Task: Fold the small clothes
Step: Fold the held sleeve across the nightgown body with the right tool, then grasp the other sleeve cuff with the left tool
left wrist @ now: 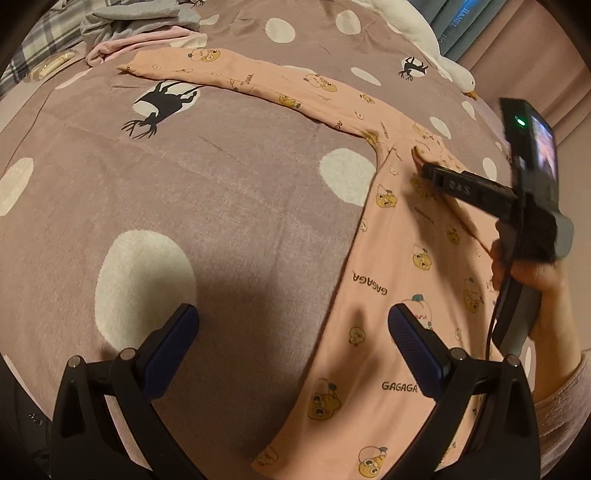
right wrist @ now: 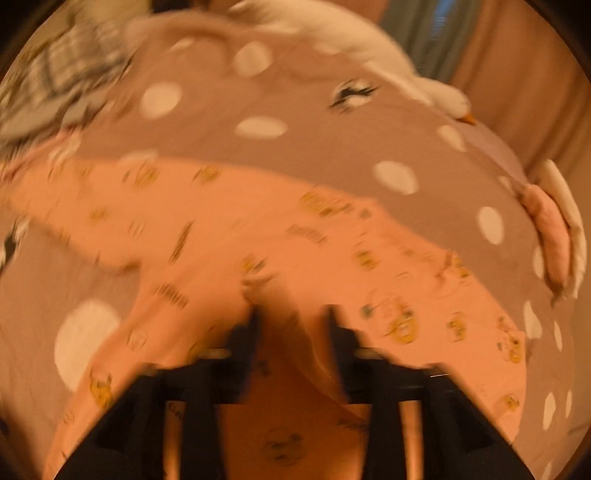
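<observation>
right tool (right wrist: pixel 291 314) blurred over pajamas (right wrist: pixel 258 229)

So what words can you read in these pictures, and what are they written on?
"GAGAGA": printed several times on the pink shirt, once upside down.
"HANEL": partly readable on the blue curtain; the rest is cut off.
Raised marks on the right gripper: too unclear.
Right wrist view: everything too blurred.

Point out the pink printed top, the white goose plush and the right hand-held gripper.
pink printed top (left wrist: pixel 391 258), left wrist view, flat body panel.
white goose plush (left wrist: pixel 463 79), left wrist view, its head.
right hand-held gripper (left wrist: pixel 419 160), left wrist view, fingertips on the fabric.
</observation>
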Demonstrator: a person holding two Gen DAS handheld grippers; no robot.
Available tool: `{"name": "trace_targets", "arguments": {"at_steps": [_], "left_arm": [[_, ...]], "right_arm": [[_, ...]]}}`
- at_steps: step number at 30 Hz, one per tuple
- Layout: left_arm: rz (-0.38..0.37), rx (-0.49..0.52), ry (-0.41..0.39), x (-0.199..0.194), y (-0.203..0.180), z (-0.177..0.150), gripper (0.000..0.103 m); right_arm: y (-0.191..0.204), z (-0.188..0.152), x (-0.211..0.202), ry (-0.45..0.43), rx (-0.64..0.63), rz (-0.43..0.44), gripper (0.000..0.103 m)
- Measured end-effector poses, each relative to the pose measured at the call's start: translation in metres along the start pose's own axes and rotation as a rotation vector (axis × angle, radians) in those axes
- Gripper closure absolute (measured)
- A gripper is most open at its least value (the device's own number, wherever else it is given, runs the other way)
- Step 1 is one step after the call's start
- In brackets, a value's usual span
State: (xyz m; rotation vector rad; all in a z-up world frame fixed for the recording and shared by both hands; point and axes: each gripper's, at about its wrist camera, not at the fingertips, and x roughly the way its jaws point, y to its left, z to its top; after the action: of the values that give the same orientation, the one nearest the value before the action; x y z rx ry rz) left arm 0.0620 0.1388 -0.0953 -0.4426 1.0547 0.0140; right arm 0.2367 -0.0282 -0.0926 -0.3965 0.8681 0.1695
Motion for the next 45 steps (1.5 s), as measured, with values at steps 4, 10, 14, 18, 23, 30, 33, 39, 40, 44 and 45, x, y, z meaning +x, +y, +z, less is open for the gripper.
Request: {"name": "trace_targets", "arguments": {"at_steps": [4,10,14,18,23,30,33,39,40,44,45], "left_arm": [[-0.057,-0.032,-0.007,-0.001,0.006,0.006,0.001],[-0.171,-0.123,-0.046,-0.006,0.026,0.025,0.001],[-0.26,-0.163,-0.057,-0.008,0.04,0.045,0.001],[-0.302,-0.224,-0.05,-0.008,0.061,0.063,0.001],[-0.31,-0.274,-0.083,-0.014,0.088,0.081,0.001],[-0.438,-0.387,-0.117,-0.013,0.129,0.119,0.001],[-0.437,-0.448,-0.168,-0.015,0.145,0.137,0.001],[-0.505,-0.58,-0.219,0.003,0.178,0.172,0.001],[-0.508,-0.594,-0.216,0.007,0.182,0.175,0.001],[-0.477,-0.644,-0.22,0.025,0.194,0.185,0.004],[-0.485,-0.66,-0.231,0.029,0.198,0.187,0.005]], "right_arm": [[-0.021,0.001,-0.029,-0.088,0.032,0.119,0.038],[-0.082,-0.01,-0.048,-0.161,0.365,0.368,0.031],[-0.083,-0.019,-0.028,-0.135,0.455,0.368,0.034],[-0.058,-0.014,-0.011,-0.108,0.407,0.369,0.07],[-0.017,-0.001,0.016,-0.081,0.337,0.355,0.075],[0.0,-0.006,0.024,-0.055,0.273,0.374,0.075],[-0.01,-0.015,-0.001,-0.133,0.303,0.436,0.075],[-0.017,-0.046,-0.034,-0.21,0.324,0.555,0.075],[-0.017,-0.049,-0.035,-0.215,0.326,0.57,0.075],[-0.023,-0.063,-0.04,-0.251,0.373,0.639,0.075],[-0.025,-0.065,-0.04,-0.264,0.396,0.662,0.075]]}}
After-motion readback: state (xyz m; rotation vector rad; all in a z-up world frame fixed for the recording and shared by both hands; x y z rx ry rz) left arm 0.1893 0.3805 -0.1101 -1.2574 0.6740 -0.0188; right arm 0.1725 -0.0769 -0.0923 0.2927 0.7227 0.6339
